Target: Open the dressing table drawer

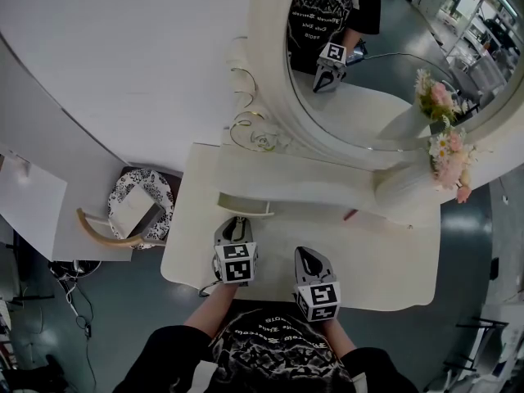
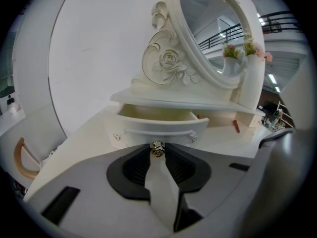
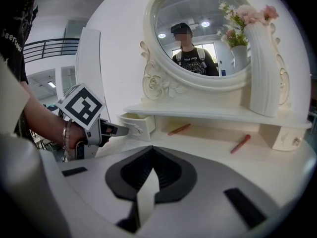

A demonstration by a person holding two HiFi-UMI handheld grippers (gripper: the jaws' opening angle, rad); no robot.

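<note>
Closest under the head camera is the person's black printed shirt [image 1: 266, 350]. Just past it, both tools are over the front edge of the white counter [image 1: 393, 260]. The left hand-held gripper [image 1: 237, 226] points at the drawer [image 1: 246, 204]. This drawer stands pulled out from under the shelf [image 1: 311, 188], on the left side of the counter. The right hand-held gripper [image 1: 309, 255] is beside the left one and apart from the drawer.

From the left gripper view, the left hand-held gripper [image 2: 157, 156] has its jaws closed on the small metal knob [image 2: 157, 148] in the middle of the drawer [image 2: 158, 127] front. The pale inside of the drawer shows. Above it are the oval mirror [image 2: 213, 29] and a white vase [image 2: 252, 83] with pink flowers.

From the right gripper view, the right hand-held gripper [image 3: 153, 168] has its jaws together with nothing between them, above the counter [image 3: 213, 157]. At the left, the left hand-held gripper [image 3: 106, 129] meets the drawer [image 3: 140, 124] at its front. Two red sticks [image 3: 179, 129] lie on the counter under the shelf [image 3: 208, 112].
</note>
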